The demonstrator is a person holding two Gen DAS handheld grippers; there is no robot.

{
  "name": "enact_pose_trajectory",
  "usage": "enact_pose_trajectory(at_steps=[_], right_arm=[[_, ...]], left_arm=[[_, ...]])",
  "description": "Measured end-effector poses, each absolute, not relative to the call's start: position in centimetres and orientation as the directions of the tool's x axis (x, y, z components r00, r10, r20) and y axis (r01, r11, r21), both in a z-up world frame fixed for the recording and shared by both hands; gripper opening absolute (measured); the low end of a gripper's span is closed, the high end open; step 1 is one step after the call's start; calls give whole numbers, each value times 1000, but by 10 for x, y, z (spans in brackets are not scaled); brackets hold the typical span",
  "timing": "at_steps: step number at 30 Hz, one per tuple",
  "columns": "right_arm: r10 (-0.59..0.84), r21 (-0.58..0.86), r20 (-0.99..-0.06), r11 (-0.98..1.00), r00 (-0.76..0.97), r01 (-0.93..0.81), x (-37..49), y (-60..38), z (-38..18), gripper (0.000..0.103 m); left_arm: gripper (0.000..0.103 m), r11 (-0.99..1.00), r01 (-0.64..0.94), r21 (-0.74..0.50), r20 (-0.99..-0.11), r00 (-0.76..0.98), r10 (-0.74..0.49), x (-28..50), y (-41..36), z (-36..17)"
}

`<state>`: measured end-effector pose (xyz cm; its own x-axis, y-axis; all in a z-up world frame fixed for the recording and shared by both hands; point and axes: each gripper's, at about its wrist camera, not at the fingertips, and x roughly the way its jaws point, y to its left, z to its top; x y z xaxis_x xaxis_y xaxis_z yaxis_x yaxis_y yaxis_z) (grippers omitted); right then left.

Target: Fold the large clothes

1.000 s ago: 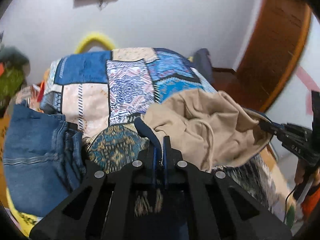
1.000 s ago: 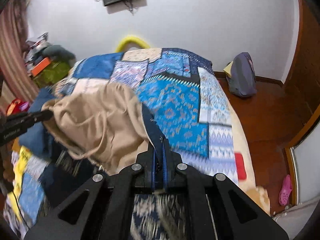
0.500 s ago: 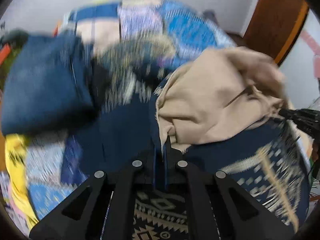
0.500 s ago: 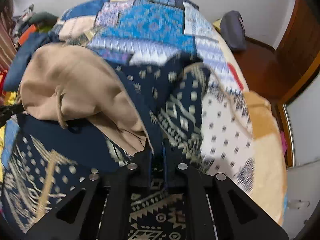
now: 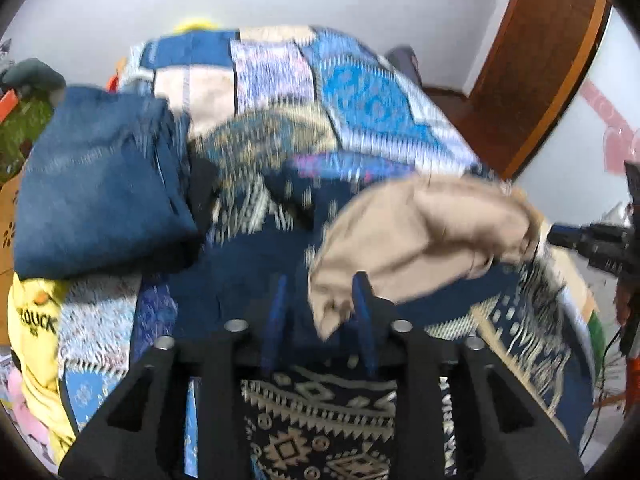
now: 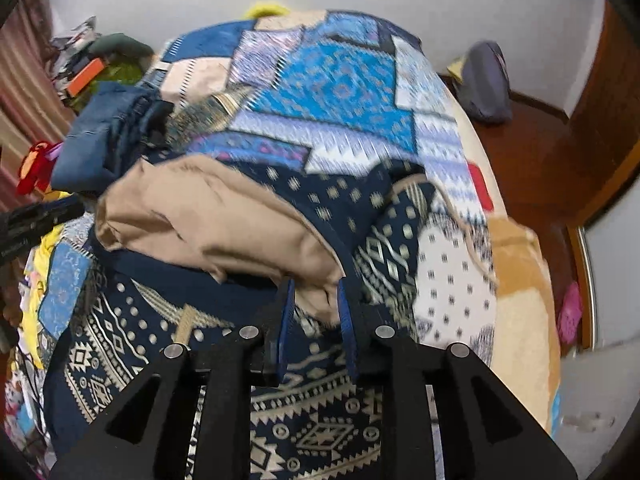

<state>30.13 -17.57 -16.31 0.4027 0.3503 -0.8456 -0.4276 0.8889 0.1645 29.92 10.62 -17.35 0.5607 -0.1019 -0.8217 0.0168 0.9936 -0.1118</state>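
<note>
Lying in a loose heap on the bed [image 6: 520,264], the tan garment [image 6: 224,216] sits atop a navy patterned cloth [image 6: 132,336], presumably dropped there for folding. Both the left tongs [image 5: 320,300] and right tongs [image 6: 314,300] stand spread, gripping nothing (tan fabric merely bunches between their fingers).

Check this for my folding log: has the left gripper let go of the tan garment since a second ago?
Yes. The left gripper, clamped shut before, now stands open, and the tan garment lies on the navy patterned cloth.
</note>
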Motion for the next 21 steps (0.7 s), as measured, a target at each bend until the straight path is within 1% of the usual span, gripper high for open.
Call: enact_pose_trajectory(at_steps=[2, 5, 6, 8, 11, 13, 16, 18, 19, 21], right_arm=[[348, 154, -841, 889, 415, -432, 306, -169, -160, 24], [370, 176, -829, 885, 420, -432, 317, -158, -156, 33], [382, 189, -825, 881, 416, -435, 322, -154, -156, 34], [405, 213, -823, 869, 398, -446, 331, -145, -159, 34], [414, 231, -837, 860, 358, -455, 344, -129, -172, 34], [398, 223, -854, 861, 334, -457, 352, -119, -186, 34], [382, 233, -875, 870, 297, -434, 356, -111, -208, 34], [402, 265, -870, 869, 286, -417, 351, -111, -220, 34], [408, 263, -859, 870, 309, -417, 347, -113, -220, 34], [416, 257, -844, 868, 339, -426, 340, -117, -215, 33]], left_arm=[[37, 992, 26, -123, -810, 575, -116, 309, 106, -165], [37, 993, 26, -116, -807, 580, -110, 327, 105, -162], [37, 991, 34, -129, -808, 575, -125, 333, 105, -163], [37, 988, 49, -146, -819, 555, -148, 344, 104, -172], [37, 985, 25, -170, -847, 507, -159, 358, 107, -195], [37, 973, -26, -229, -861, 471, -191, 363, 113, -215], [37, 944, -71, -323, -857, 446, -259, 359, 120, -238], [37, 936, -79, -342, -854, 441, -275, 356, 120, -245], [37, 936, -76, -343, -853, 443, -276, 353, 118, -245], [33, 942, -64, -329, -849, 456, -266, 348, 115, -241]])
